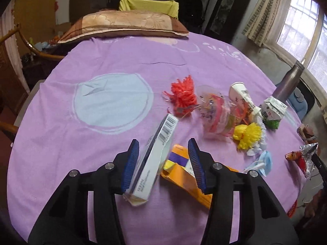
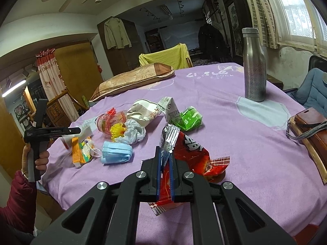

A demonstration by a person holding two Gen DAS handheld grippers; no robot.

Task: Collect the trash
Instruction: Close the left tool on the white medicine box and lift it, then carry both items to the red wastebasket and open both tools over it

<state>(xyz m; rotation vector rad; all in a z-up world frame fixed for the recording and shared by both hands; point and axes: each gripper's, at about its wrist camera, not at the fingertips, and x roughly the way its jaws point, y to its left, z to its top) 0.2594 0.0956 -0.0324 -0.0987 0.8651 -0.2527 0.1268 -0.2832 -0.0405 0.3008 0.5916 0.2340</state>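
A white carton with a barcode stands tilted between the jaws of my left gripper. It leans on the left pad, and a gap shows between it and the right pad. An orange box lies under it on the purple cloth. My right gripper is shut on a red snack bag with a silver lining. In the right wrist view a hand holds the left gripper over the orange box.
More litter lies mid-table: a red tassel, a clear cup, a paper cup, a green milk carton, a yellow tassel, a blue mask. A steel bottle, a brown case and a pillow sit near the edges.
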